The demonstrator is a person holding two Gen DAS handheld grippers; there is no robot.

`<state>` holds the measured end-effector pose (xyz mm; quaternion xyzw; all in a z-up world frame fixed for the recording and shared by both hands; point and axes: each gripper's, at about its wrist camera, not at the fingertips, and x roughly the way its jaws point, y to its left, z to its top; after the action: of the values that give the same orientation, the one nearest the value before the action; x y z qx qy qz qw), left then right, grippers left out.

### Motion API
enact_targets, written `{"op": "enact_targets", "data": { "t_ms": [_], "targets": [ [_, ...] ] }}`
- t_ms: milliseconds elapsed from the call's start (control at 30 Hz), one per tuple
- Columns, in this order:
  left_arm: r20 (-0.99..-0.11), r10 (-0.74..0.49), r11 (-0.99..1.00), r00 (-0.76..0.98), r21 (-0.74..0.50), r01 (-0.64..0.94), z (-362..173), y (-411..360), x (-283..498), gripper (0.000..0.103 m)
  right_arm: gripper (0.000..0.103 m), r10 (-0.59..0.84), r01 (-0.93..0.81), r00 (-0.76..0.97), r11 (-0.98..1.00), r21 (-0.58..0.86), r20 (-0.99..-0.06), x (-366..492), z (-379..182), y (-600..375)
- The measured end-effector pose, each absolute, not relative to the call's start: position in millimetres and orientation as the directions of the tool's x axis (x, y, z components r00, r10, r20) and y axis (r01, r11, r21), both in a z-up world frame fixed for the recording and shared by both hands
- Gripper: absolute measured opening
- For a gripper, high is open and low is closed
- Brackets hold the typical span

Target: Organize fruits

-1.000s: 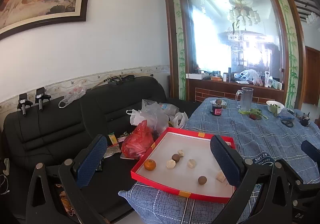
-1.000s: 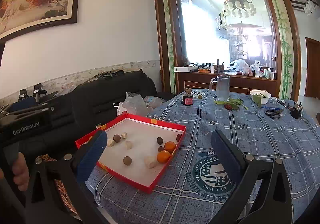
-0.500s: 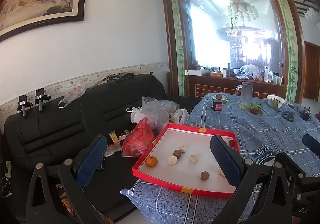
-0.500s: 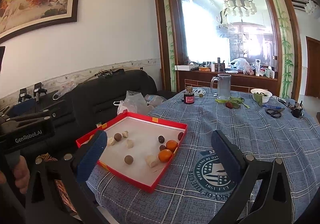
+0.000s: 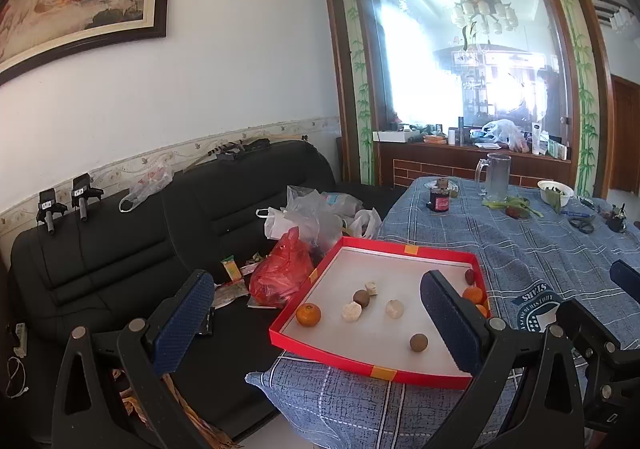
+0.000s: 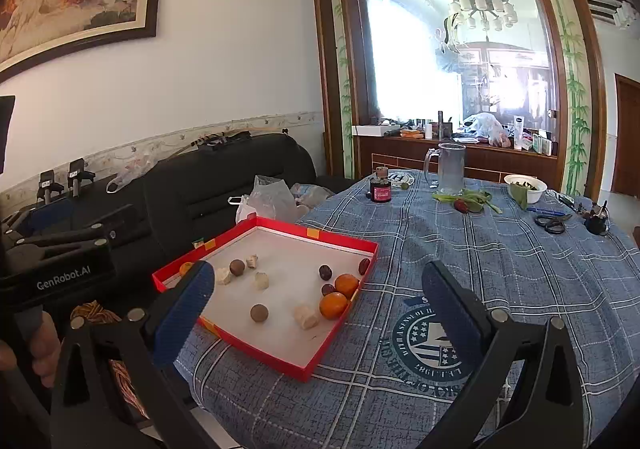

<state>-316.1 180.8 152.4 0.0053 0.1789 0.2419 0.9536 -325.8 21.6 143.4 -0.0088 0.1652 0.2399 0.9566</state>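
The left gripper (image 5: 316,313) is spread wide with nothing between its blue pads, hovering above the near edge of the red tray (image 5: 372,369). The right gripper (image 6: 320,301) is likewise wide apart and empty, the tray ahead and to its left.

Between the left gripper's fingers lie a mandarin (image 5: 308,314), two pale chunks (image 5: 351,311) and a brown round fruit (image 5: 361,297); another brown ball (image 5: 419,342) sits just inside the right finger.

Writing: "GenRobot.AI" is printed on the left gripper's body (image 6: 64,283) as the right wrist view shows it; the tablecloth crest (image 6: 430,345) just ahead of the right gripper reads partly "EST. 1987", and the left view catches "STARS" on it.

Compared with a second ago, the left gripper has drawn nearer and the tray looks larger; the fruits lie as before.

Only the right view shows two mandarins (image 6: 334,305) together at the tray's far-right wall, dark red fruits (image 6: 325,272) beside them, and a person's fingers (image 6: 42,345) gripping the left handle. Only the left view shows the red bag (image 5: 280,277) on the sofa (image 5: 120,249).
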Motion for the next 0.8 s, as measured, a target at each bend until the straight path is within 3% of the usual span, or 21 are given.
{"op": "enact_targets", "data": {
  "t_ms": [800],
  "targets": [
    [-0.368, 0.455, 0.886, 0.811, 0.101, -0.452, 144.6, 184.4, -313.9, 0.103, 0.103, 0.459, -0.466, 0.821, 0.882, 0.067, -0.340, -323.5, 136.8, 24.9]
  ]
}}
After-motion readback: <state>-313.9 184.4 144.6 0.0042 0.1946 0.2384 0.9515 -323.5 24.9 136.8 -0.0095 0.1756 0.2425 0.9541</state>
